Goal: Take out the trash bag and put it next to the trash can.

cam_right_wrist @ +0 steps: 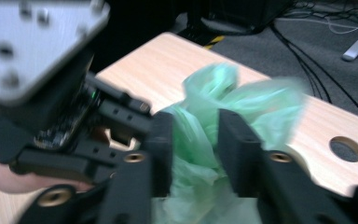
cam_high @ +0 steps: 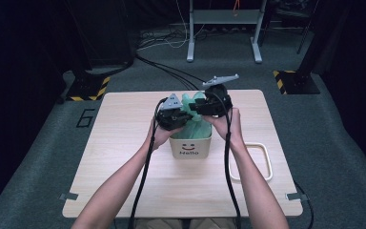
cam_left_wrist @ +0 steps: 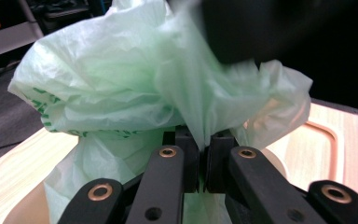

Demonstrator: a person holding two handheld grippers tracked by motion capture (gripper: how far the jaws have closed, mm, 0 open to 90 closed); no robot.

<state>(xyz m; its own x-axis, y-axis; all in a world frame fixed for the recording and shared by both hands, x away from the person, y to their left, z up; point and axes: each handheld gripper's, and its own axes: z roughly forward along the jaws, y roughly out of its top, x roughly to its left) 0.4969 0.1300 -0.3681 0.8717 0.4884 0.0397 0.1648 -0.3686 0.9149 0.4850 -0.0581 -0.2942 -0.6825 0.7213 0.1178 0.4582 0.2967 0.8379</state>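
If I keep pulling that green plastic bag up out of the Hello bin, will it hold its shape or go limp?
The green bag is thin and crumpled, so it will likely go limp and sag. It looks light. The left gripper pinches a gathered fold; the film may slip or tear. The bin might lift with it.

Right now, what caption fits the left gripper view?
Left tongs shut on a bunched fold of a green bag above a table.

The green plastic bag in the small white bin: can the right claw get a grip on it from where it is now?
Probably yes. The right claw stands open with the green bag already between its jaws, and nothing blocks it. The left claw pinches another fold beside it.
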